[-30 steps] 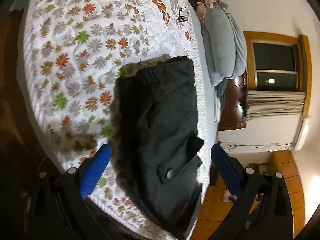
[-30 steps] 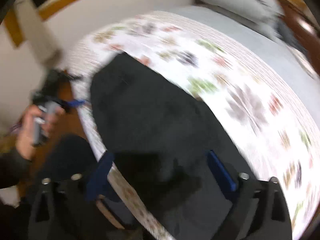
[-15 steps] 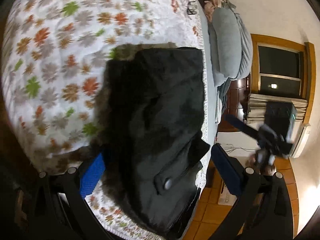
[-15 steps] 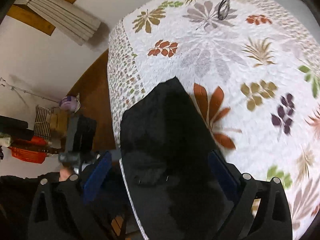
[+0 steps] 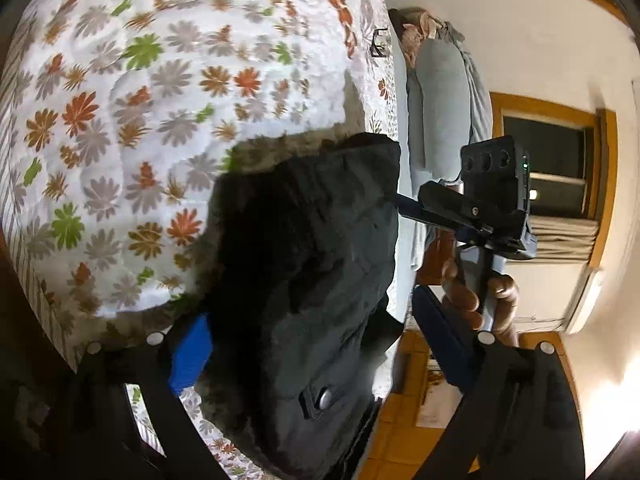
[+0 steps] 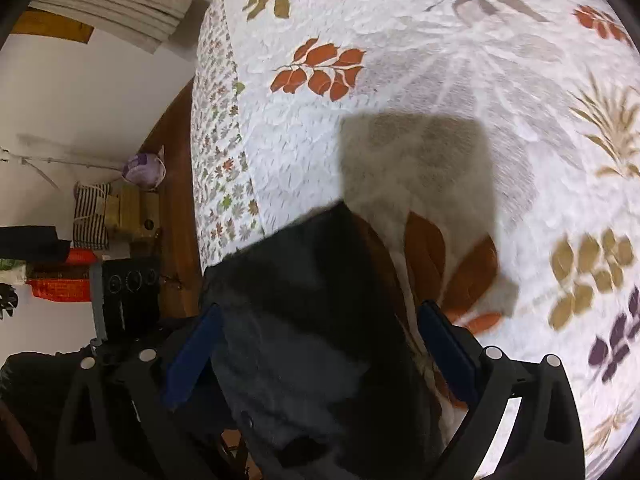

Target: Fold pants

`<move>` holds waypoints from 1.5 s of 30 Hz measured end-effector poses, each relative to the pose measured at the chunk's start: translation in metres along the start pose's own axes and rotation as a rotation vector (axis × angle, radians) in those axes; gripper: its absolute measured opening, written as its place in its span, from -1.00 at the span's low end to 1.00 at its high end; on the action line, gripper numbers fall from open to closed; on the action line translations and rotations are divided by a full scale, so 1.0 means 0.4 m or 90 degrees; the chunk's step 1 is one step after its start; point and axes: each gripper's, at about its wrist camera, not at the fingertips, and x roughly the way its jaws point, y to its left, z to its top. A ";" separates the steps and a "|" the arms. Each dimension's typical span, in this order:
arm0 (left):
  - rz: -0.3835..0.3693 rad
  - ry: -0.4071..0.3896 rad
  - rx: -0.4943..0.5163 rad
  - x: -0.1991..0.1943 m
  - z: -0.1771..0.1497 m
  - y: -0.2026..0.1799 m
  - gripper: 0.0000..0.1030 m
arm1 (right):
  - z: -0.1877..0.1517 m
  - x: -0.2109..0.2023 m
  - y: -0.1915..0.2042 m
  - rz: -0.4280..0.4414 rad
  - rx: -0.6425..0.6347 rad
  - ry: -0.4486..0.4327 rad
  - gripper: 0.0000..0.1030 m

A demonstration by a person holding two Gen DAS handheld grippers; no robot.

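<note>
Black folded pants (image 5: 304, 264) lie near the edge of a floral quilt (image 5: 140, 120). My left gripper (image 5: 316, 344) straddles their near end, just behind a buttoned pocket flap (image 5: 324, 398). Its jaws are closing with the cloth between them, and the blue left pad (image 5: 190, 354) is at the cloth's edge. My right gripper (image 6: 320, 352) is open and straddles the other end of the pants (image 6: 304, 320), pointing steeply down. In the left wrist view a hand (image 5: 480, 296) holds that right tool beside the pants' far corner.
Grey pillows (image 5: 440, 100) are piled at the head of the bed, and a pair of glasses (image 5: 378, 42) lies on the quilt. The bed's edge drops to an orange tiled floor (image 5: 404, 380). Bags and boxes (image 6: 116, 208) stand by the wall.
The right gripper swung down from a wide view of the bed onto the pants' end and now straddles it. The left gripper crept forward over the pants, and its fingers stand slightly closer together.
</note>
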 end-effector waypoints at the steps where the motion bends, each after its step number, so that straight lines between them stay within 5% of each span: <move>1: -0.002 -0.004 -0.001 0.000 -0.001 0.000 0.72 | 0.010 0.013 0.005 0.008 -0.007 0.011 0.91; 5: 0.009 -0.021 0.007 -0.012 -0.022 0.005 0.47 | 0.038 0.049 0.013 0.008 -0.019 0.036 0.91; 7: 0.020 -0.021 0.006 -0.031 -0.026 0.029 0.01 | 0.042 0.067 0.024 0.005 -0.035 0.049 0.87; 16: 0.039 -0.030 0.040 -0.072 -0.047 0.017 -0.52 | 0.000 -0.008 0.049 -0.038 -0.043 0.035 -0.19; 45: 0.035 -0.062 0.331 -0.120 -0.240 -0.400 -0.61 | -0.308 -0.407 0.255 -0.174 -0.044 -0.121 -0.32</move>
